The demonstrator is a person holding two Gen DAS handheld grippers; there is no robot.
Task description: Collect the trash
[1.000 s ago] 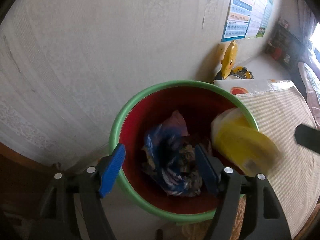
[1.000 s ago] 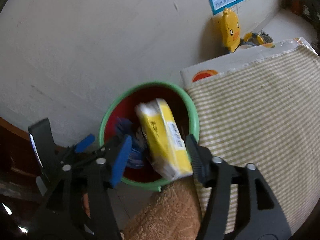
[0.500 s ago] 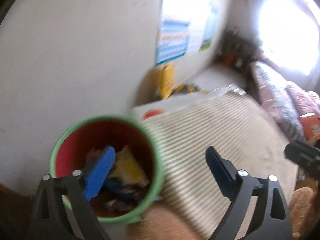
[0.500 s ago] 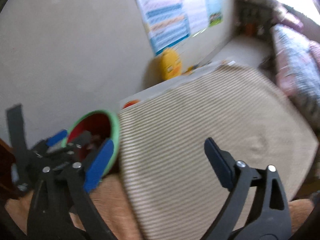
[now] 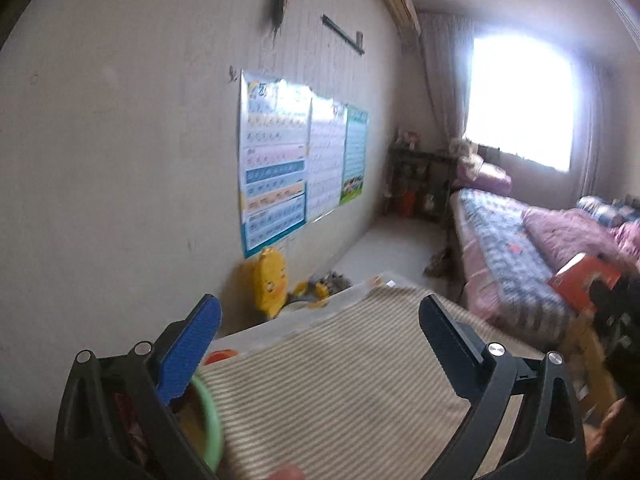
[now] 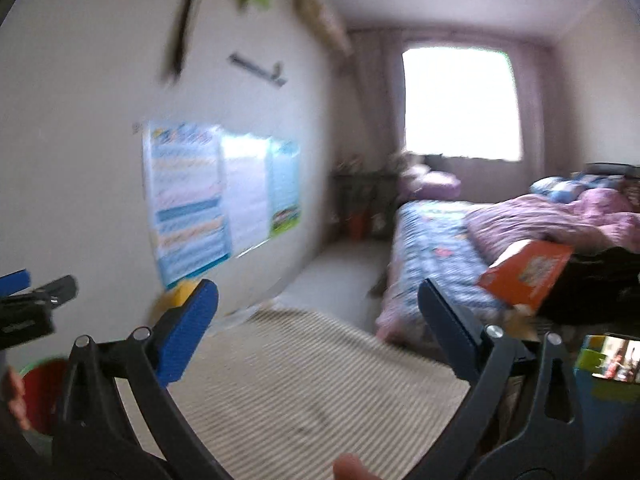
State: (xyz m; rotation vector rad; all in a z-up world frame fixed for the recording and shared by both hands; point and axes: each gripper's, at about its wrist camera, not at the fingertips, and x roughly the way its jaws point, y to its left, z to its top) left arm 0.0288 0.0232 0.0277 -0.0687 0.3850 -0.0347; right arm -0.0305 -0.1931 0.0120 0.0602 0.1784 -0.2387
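Note:
The green-rimmed red bin (image 5: 211,420) sits at the lower left, half hidden behind my left gripper's blue pad; its contents barely show. My left gripper (image 5: 318,304) hangs over the striped cloth surface (image 5: 340,392), its jaws opening with nothing between them. In the right wrist view the bin (image 6: 42,378) is a blurred patch at the far left. My right gripper (image 6: 316,286) is also above the striped cloth (image 6: 300,380), jaws opening and empty. The left gripper (image 6: 24,308) shows at that view's left edge.
A bed (image 5: 504,248) with patterned covers runs along the right, with an orange box (image 6: 528,272) near its foot. A yellow duck toy (image 5: 272,280) stands by the wall under the posters (image 5: 280,160). A green and blue box (image 6: 608,364) sits at lower right.
Both grippers let their trash drop into the bin, spread wide, then rose and swung right, away from the bin toward the room. The bin slid to the lower left of both views.

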